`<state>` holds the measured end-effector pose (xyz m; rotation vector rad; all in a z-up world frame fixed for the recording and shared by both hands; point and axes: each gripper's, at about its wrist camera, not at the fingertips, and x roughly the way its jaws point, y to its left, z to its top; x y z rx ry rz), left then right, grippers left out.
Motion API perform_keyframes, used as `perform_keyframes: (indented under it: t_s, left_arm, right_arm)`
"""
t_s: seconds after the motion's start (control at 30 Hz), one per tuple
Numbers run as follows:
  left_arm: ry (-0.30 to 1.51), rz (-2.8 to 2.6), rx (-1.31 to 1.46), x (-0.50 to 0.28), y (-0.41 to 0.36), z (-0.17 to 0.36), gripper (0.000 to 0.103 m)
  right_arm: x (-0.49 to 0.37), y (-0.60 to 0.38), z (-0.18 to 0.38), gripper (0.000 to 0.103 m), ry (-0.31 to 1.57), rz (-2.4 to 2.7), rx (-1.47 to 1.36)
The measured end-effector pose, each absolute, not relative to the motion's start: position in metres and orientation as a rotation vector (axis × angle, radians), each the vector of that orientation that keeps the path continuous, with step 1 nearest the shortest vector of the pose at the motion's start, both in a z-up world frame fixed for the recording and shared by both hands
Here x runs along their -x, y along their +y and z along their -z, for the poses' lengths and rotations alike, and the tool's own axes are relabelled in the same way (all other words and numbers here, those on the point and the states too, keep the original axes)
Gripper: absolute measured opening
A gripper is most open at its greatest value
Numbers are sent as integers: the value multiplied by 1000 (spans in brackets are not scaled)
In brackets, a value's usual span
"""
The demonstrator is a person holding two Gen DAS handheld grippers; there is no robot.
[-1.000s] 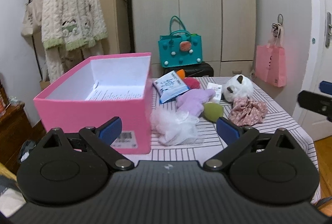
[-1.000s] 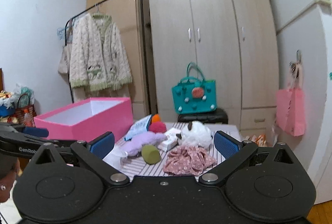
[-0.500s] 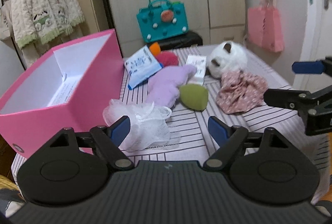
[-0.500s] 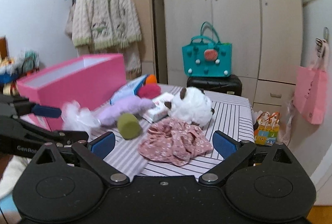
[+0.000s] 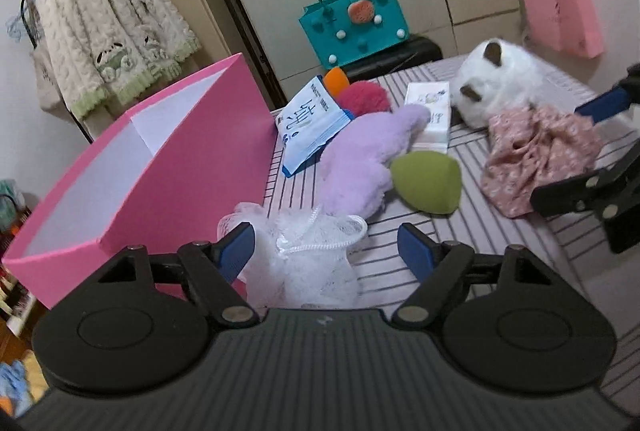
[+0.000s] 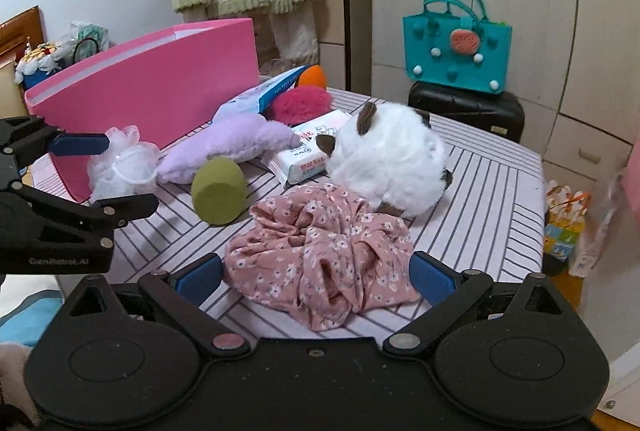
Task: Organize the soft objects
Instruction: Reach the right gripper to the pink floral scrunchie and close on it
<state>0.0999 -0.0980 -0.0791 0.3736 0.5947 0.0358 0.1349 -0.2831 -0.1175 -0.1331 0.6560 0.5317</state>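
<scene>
The left gripper [image 5: 326,251] was held straight in front of the white mesh puff [image 5: 308,255], which lay at the tabletop's near edge against the pink box [image 5: 172,167]; its jaws were closing with the puff between them, the left pad at the mesh and the right pad still clear. The right gripper [image 6: 316,273] was held wide open around the near end of the floral cloth [image 6: 320,255], its pads not pressing. "GenRobot.AI" was read on the left gripper's body, while the print on the blue packet [image 5: 312,121] and tissue pack [image 6: 310,151] could not be made out.
</scene>
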Motion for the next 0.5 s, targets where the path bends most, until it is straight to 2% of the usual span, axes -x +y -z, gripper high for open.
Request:
perform_keyframes:
  t_s: [0.13, 0.23, 0.33, 0.4, 0.43, 0.5]
  left_arm:
    - [595, -37, -392, -104, -101, 79, 79]
    - [619, -41, -398, -111, -101, 83, 79]
    - [619, -54, -412, -114, -101, 86, 79]
    - [623, -54, -416, -115, -101, 87, 78]
    - [622, -54, -421, -115, -102, 88, 77]
    - [619, -73, -437, -115, -103, 89, 65]
  right_arm:
    - [-145, -284, 122, 99, 671, -540, 113]
    - [-145, -283, 125, 91, 663, -516, 140]
    - [-143, -283, 124, 69, 639, -508, 155]
    - [-140, -286, 122, 36, 627, -502, 148]
    - [-139, -287, 122, 32, 625, -504, 141]
    - [-137, -291, 122, 22, 621, -501, 116]
